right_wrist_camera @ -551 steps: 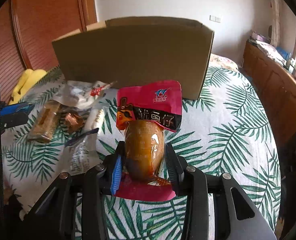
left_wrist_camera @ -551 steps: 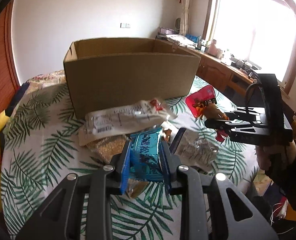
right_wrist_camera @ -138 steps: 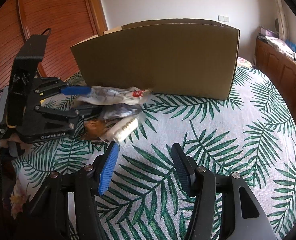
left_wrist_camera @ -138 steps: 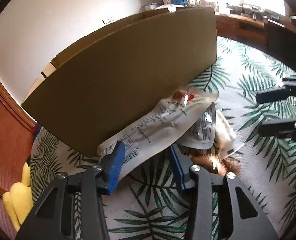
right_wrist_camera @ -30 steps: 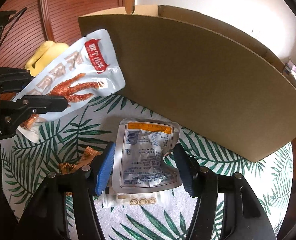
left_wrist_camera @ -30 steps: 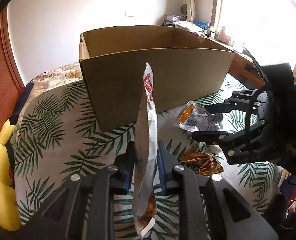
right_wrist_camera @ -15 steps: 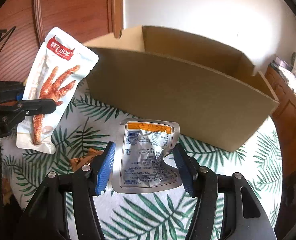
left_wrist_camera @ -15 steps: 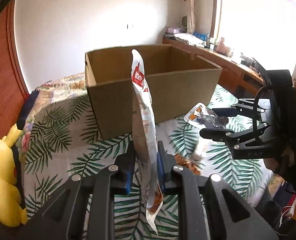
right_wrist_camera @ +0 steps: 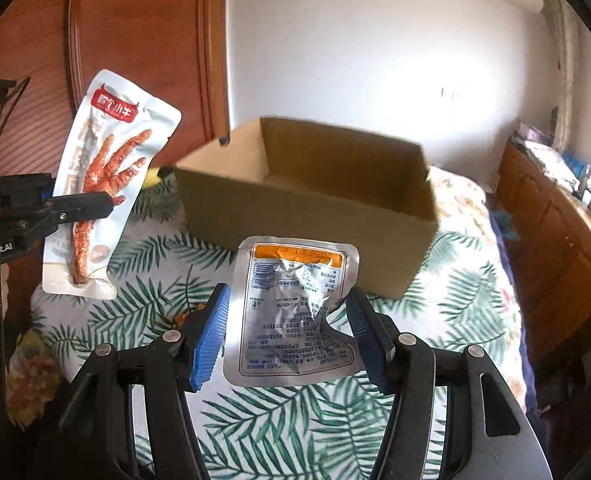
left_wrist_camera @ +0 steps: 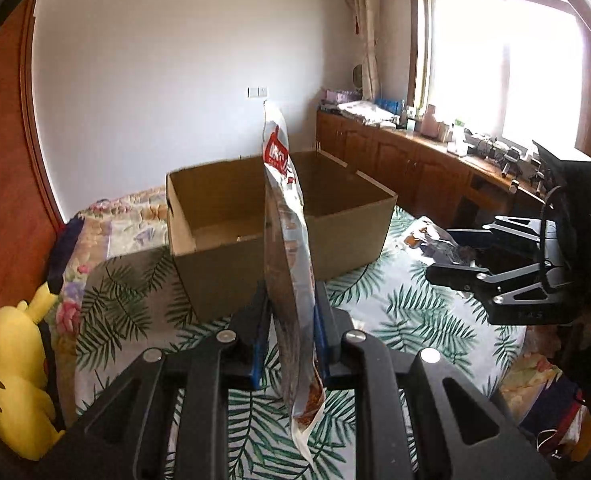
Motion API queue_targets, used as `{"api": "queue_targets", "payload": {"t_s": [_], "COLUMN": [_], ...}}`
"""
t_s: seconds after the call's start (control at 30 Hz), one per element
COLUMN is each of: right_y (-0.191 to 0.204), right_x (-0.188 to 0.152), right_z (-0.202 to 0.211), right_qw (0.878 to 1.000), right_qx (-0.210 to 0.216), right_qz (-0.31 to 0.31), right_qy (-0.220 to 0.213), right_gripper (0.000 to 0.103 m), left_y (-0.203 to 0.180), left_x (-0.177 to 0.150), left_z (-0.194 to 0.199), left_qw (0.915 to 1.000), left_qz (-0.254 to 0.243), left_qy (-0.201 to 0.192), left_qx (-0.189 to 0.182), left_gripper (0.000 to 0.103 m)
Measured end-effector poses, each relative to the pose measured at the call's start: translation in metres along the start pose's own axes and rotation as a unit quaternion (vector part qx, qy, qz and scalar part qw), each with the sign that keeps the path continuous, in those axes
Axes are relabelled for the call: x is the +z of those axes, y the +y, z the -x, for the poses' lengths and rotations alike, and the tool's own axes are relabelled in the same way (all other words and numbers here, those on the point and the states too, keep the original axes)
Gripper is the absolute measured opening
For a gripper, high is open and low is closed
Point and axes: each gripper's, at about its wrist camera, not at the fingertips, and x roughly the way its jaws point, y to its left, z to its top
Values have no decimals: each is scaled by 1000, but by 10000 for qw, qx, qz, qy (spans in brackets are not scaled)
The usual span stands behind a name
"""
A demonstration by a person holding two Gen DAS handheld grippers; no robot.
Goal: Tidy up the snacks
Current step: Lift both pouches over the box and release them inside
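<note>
The left gripper [left_wrist_camera: 286,322] has its jaws nearly closed, pinching a long glossy white chicken-foot pouch [right_wrist_camera: 103,184] upright and edge-on. The right gripper [right_wrist_camera: 289,334] has its jaws about half open, clamped on the sides of a crinkled silver foil pouch [right_wrist_camera: 295,312]. Beyond both stands an open brown cardboard box [left_wrist_camera: 279,216] on the leaf-print bed cover [left_wrist_camera: 415,312].

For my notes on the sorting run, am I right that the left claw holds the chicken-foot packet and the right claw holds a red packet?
Only the colour is wrong. The right wrist view shows the right claw holding a silver packet with an orange strip, while the left claw does hold the chicken-foot packet.
</note>
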Motion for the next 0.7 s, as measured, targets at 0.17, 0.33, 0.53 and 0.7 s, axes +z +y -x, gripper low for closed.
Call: {"api": "queue_targets", "payload": {"t_s": [0.17, 0.33, 0.53, 0.7], "right_y": [-8, -13, -16, -18], "right_x": [9, 23, 44, 59], "right_z": [24, 24, 10, -6], "right_qw": [9996, 9992, 9989, 9987], "right_qx": [-137, -193, -171, -203], "right_qz": [-19, 10, 105, 192], "right_qy": [-232, -362, -422, -428], "right_gripper": [60, 61, 60, 61], "left_y": [-6, -6, 0, 15], "left_x": [19, 36, 54, 70], "left_z": [6, -6, -32, -56], "left_qw": [9997, 9993, 9992, 9992], "left_qz": [-25, -110, -90, 9], "left_qy": [-244, -346, -369, -347], "left_qx": [10, 50, 115, 218], "left_gripper": [17, 17, 17, 17]}}
